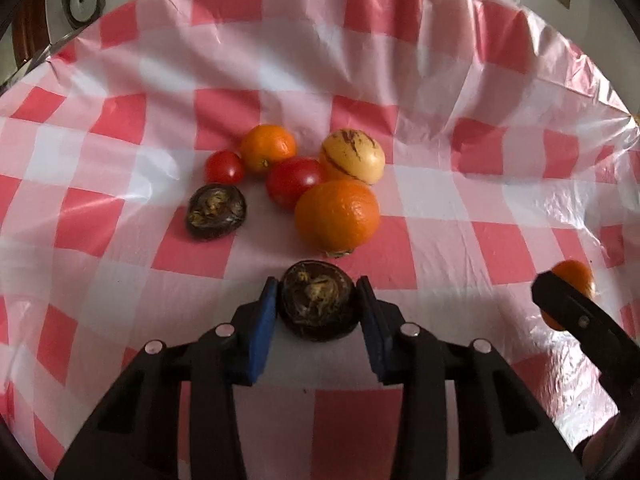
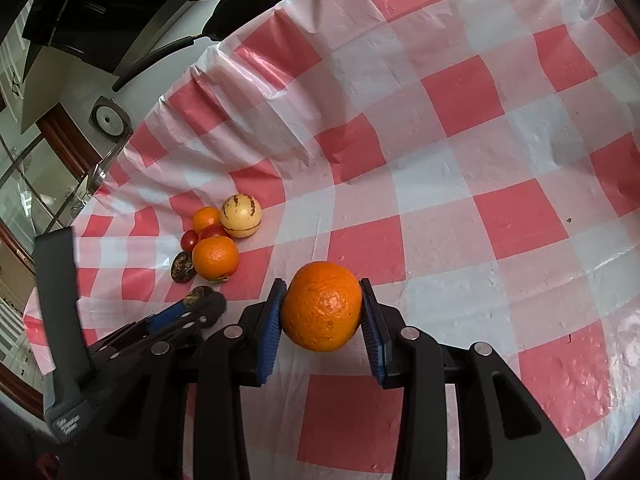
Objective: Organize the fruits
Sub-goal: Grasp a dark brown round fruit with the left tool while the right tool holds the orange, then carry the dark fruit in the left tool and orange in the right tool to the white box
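Observation:
My left gripper (image 1: 318, 300) is shut on a dark wrinkled fruit (image 1: 318, 304), low over the checked cloth. Ahead of it lies a cluster: a large orange (image 1: 337, 215), a big tomato (image 1: 294, 181), a small tomato (image 1: 224, 167), a small orange (image 1: 268, 148), a cream striped melon-like fruit (image 1: 354, 156) and a second dark fruit (image 1: 216, 211). My right gripper (image 2: 322, 308) is shut on an orange (image 2: 322, 306), to the right of the cluster (image 2: 216, 236). It shows at the right edge of the left wrist view (image 1: 560, 296).
The red-and-white checked plastic cloth (image 2: 460, 160) covers the table, and its far edge is crumpled upward. A black chair (image 2: 120, 12) and a window stand beyond the table's left edge. The left gripper shows at lower left in the right wrist view (image 2: 200, 304).

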